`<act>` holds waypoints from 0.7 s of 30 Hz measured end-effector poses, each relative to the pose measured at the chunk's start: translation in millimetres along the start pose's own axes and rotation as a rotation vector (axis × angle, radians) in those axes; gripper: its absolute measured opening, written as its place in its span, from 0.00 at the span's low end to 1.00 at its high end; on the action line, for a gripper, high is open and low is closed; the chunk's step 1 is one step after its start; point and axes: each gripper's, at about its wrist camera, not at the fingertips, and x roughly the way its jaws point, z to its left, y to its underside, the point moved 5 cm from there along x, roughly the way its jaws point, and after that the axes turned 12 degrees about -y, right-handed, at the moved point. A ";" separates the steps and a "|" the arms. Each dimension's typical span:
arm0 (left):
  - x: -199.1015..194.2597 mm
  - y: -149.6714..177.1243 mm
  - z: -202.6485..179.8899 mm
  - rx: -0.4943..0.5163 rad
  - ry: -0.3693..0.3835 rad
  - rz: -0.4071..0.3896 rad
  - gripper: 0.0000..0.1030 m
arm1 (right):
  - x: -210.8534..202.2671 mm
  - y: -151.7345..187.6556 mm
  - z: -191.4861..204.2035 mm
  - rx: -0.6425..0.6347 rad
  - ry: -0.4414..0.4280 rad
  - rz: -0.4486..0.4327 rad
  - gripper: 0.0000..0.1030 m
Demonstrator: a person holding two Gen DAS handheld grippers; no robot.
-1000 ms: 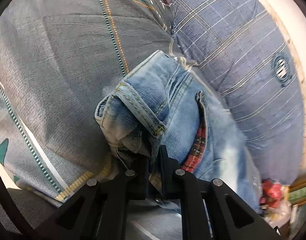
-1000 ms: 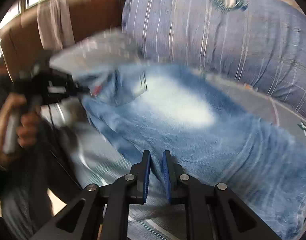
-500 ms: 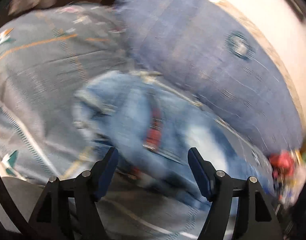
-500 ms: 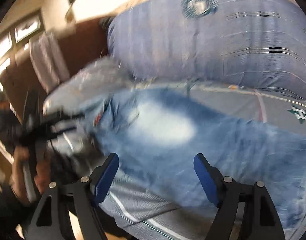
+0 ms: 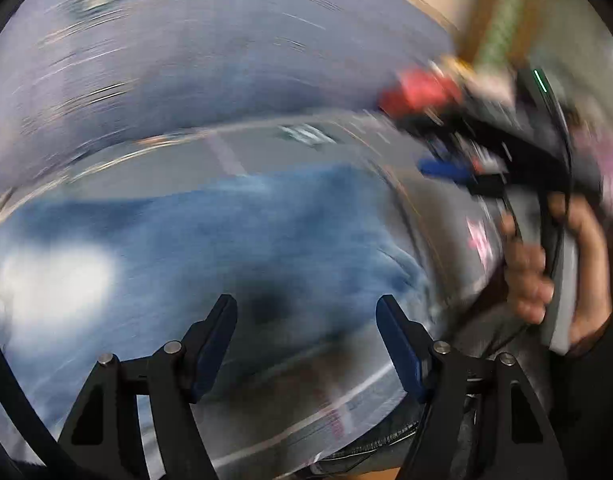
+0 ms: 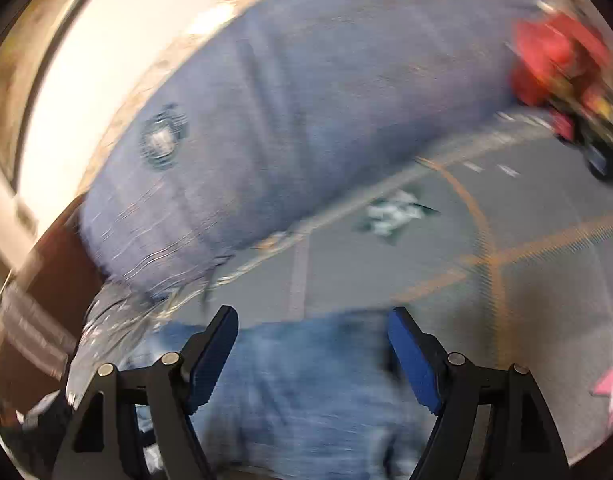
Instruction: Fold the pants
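Observation:
Blue jeans (image 5: 234, 248) lie spread on the bed, blurred by motion, with a pale faded patch at the left. My left gripper (image 5: 306, 320) hangs over them, open, with nothing between its blue pads. In the right wrist view one end of the jeans (image 6: 306, 380) lies below my right gripper (image 6: 312, 340), which is also open and holds nothing. At the right of the left wrist view a person's hand (image 5: 526, 276) grips the handle of the right gripper.
A big blue striped pillow (image 6: 306, 100) lies along the far side of the bed against a pale wall. The grey bedsheet (image 6: 526, 208) has orange lines and star prints. A red object (image 6: 554, 60) sits past the pillow's end.
Both grippers were shut on the jeans a second ago. They have let go, opened wide and swept sideways along the jeans while rolling.

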 end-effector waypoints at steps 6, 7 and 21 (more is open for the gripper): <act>45.1 -4.0 -81.3 0.217 0.019 0.045 0.70 | -27.3 -15.0 -30.0 0.118 -0.074 -0.104 0.78; 50.5 -2.3 -88.5 0.220 0.025 0.055 0.70 | -29.8 -15.1 -33.5 0.130 -0.080 -0.106 0.78; 59.7 -16.0 -100.8 0.092 0.102 0.094 0.24 | -26.5 -6.7 -40.3 0.161 -0.135 -0.069 0.78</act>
